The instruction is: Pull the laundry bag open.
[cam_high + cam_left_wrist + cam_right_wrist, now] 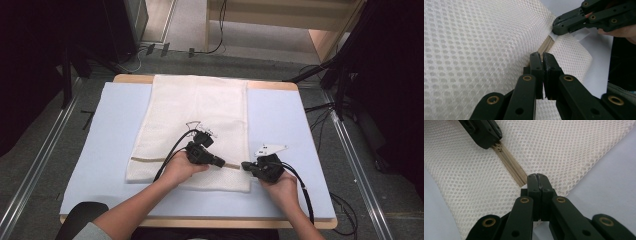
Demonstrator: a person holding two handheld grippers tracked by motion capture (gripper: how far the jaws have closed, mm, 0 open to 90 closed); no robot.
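A white mesh bag (pixel 200 110) lies flat on a pale blue mat (pixel 280 115), with a beige zipper (pixel 150 160) running along its near end. My left gripper (pixel 221 162) lies on the bag and is shut on the zipper (pixel 546 45), jaws pressed together over the tape (pixel 542 57). My right gripper (pixel 245 165) faces it from the right and is shut on the bag's edge at the zipper's end (pixel 537 178). In the right gripper view the left gripper (pixel 495 141) pinches the zipper (pixel 511 167) a short way off. The two tips stand close together.
The mat covers a wooden table (pixel 130 78). Bare mat lies on both sides of the bag. Cables and metal rails (pixel 350 150) run along the floor around the table. A dark chair back (pixel 80 215) sits at the near left corner.
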